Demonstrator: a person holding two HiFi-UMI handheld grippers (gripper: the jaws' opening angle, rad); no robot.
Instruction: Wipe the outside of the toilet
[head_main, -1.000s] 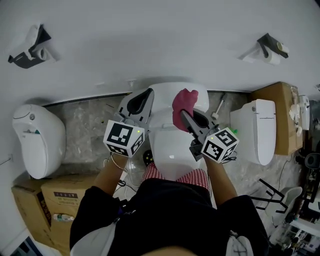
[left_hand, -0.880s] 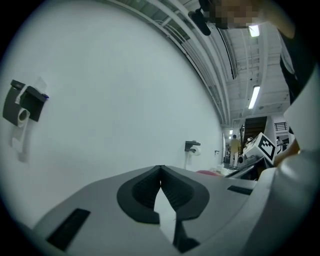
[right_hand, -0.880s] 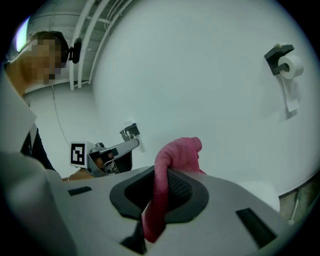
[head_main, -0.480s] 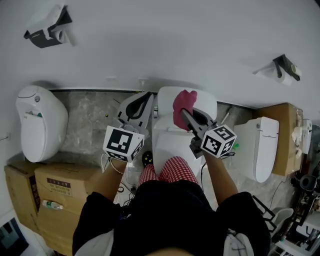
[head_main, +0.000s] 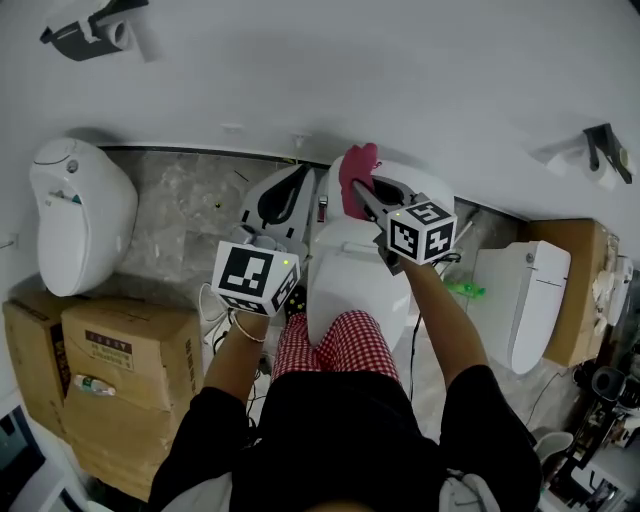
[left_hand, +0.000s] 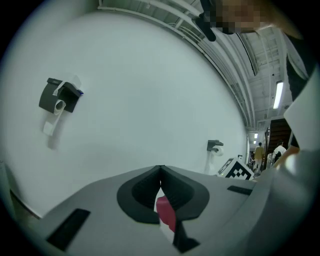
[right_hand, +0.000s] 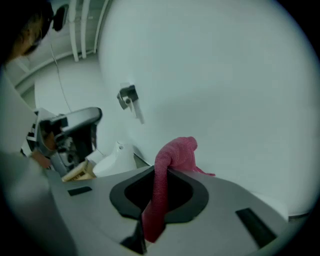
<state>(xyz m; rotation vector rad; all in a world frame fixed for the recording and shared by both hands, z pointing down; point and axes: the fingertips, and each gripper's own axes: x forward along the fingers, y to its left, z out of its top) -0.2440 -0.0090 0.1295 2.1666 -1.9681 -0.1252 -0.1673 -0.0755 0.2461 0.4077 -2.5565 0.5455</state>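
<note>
Currently the right gripper (head_main: 357, 187) has its fingers closed on a pink cloth (head_main: 354, 172). In the right gripper view the cloth bunches above the fingertips and a strip of it hangs down through the gap behind them. The head view puts the cloth at the rear top of the toilet (head_main: 345, 285), on its left side, close to the white wall (head_main: 330, 70). The toilet stands at the far edge of the floor (head_main: 180, 215), backed against that wall, with its lid down.

The left gripper (head_main: 300, 172) is just beside the toilet's left flank, pointing toward the wall. Its fingers meet at the tips and grip nothing. A small pink-red patch shows through the gap behind them in the left gripper view; what it is cannot be told.

Another toilet (head_main: 75, 215) stands at the left edge of the floor and a third (head_main: 520, 290) at the right. Cardboard boxes (head_main: 100, 380) sit at the near left. A paper-roll holder (head_main: 95, 28) hangs on the wall at upper left, another (head_main: 605, 150) at the right.
</note>
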